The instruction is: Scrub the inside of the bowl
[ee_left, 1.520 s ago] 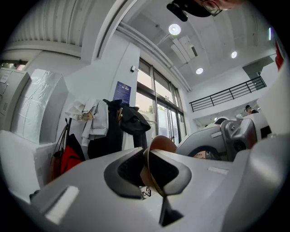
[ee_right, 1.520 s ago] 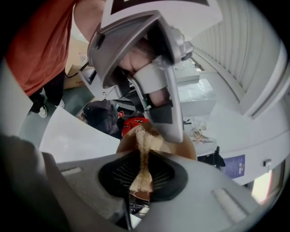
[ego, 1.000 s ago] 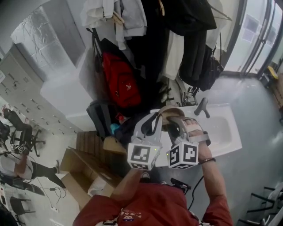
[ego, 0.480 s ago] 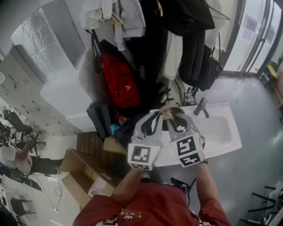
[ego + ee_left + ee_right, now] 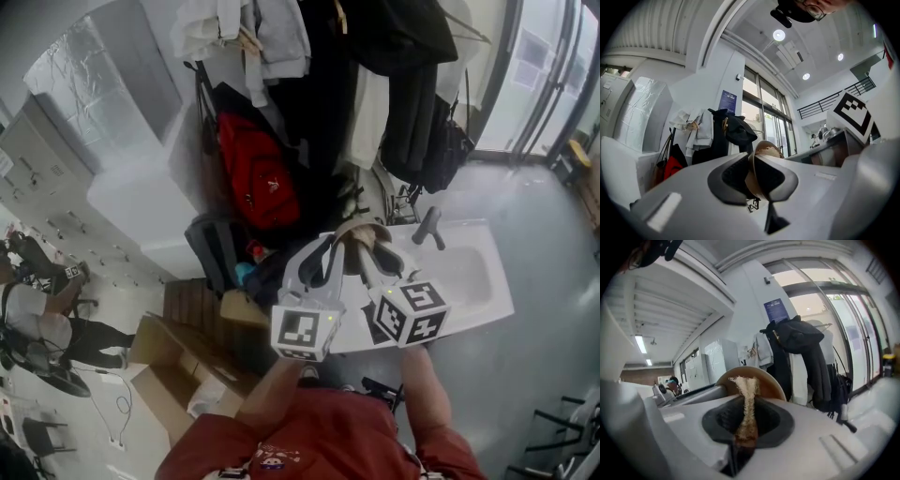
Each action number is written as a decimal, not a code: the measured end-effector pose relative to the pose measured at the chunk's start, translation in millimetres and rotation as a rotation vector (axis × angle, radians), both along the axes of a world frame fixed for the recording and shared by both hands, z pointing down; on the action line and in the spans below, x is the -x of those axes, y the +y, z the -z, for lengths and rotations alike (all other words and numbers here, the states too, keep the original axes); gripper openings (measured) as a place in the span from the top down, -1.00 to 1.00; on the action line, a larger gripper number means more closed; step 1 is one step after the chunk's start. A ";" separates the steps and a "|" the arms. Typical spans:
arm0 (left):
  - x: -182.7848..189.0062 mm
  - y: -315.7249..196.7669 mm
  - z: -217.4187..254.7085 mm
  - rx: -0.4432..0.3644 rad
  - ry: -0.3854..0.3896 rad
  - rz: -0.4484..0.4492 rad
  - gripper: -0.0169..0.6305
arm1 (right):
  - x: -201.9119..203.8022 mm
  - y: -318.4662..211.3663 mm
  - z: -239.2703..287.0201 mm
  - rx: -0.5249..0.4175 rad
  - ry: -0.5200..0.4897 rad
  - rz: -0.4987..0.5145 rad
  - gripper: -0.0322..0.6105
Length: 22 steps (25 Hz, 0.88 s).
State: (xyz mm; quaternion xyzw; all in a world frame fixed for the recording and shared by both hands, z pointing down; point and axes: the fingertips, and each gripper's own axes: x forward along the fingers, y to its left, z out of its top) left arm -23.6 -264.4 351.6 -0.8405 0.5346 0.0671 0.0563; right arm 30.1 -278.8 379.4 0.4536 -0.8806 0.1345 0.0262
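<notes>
Bowl (image 5: 767, 148) rim clamped in left tongs (image 5: 752, 168), fibrous scrubber (image 5: 746, 392) pinched in right tongs (image 5: 746, 420), blue notice (image 5: 776, 310) illegible.

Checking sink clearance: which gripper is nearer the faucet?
Right. The right gripper, holding the scrubber, sits just left of the faucet in the head view; the left gripper, clamping the bowl rim, is farther left.

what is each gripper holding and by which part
Left gripper: the bowl, clamped on its rim. Right gripper: a fibrous scrubber, pinched below its frayed tip.
</notes>
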 end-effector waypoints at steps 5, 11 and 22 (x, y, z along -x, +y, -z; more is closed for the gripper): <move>0.6 2.1 0.3 -0.011 0.008 -0.003 0.81 | -1.7 0.1 -1.4 0.070 -0.168 -0.021 0.75; -1.0 5.9 0.3 -0.021 0.013 -0.010 0.80 | -4.2 -0.2 -7.0 0.259 -0.530 0.020 0.75; -0.9 8.7 -3.3 -0.019 0.007 -0.030 0.79 | -3.2 2.4 -18.6 0.583 -1.084 0.073 0.75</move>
